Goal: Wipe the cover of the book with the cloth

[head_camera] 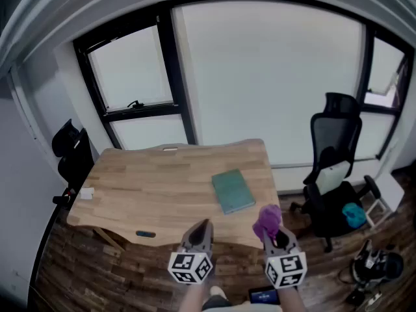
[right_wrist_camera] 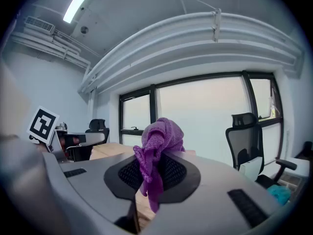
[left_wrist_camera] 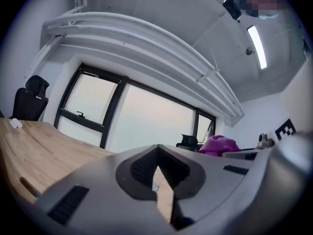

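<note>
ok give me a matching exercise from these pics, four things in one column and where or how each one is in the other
Things:
1 book
2 cloth
3 left tool
4 mesh-back chair

Places or states:
a shut, empty
b flat on the table
c on the floor, right of the table
d pinched in the right tool

Pairs: 1-b, 2-d, 3-a, 4-c

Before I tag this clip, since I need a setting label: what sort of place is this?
Most likely an office or study room: a wooden desk, a black mesh office chair on casters to its right, and large dark-framed windows along the wall behind.
</note>
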The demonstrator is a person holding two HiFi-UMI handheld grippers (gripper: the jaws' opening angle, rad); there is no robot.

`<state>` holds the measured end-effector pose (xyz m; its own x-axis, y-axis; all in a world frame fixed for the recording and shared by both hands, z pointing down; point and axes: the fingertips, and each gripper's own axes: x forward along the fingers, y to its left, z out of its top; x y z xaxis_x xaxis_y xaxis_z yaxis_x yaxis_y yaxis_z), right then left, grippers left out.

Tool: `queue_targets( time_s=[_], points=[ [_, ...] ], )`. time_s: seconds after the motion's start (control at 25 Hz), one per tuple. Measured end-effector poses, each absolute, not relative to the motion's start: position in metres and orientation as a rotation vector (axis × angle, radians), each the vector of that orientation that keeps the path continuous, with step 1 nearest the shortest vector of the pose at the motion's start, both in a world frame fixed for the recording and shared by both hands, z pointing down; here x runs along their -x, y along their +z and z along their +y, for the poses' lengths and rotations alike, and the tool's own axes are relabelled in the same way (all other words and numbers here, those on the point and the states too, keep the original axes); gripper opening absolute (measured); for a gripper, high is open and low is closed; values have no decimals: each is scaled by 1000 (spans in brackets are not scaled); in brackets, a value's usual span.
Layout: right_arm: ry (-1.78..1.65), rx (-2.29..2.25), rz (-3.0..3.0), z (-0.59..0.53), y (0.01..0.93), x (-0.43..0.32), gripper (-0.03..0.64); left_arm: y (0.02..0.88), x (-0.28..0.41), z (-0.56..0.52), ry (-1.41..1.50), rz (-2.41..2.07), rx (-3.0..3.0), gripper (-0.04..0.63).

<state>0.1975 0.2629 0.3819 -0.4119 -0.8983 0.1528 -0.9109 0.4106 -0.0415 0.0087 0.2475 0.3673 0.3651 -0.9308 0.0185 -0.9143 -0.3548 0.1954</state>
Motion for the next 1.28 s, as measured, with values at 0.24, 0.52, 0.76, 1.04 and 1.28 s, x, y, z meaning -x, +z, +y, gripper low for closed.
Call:
queue_targets(
  time_s=[0.24,0.52,0.76,1.04,1.28],
  points=[
    [110,-1623,-2545,268,382,-189,46,373,-1,251,-31,-1705,-2431,-9],
    [155,-1656,-2522,268,388,-198,46,370,0,258,-11,-1745,-2442,-9],
    [145,-1641,-2552,277,388,-199,46,369,1,263,-40,-1764,-2429,-9],
    [164,-1643,-2560,283,393,-199,46,378,6,269,-9,-1769,-2410,-9],
    [161,-1642,-2550,271,395,-202,46,381,8,254,-4,-1779,-2396,-9]
  ],
)
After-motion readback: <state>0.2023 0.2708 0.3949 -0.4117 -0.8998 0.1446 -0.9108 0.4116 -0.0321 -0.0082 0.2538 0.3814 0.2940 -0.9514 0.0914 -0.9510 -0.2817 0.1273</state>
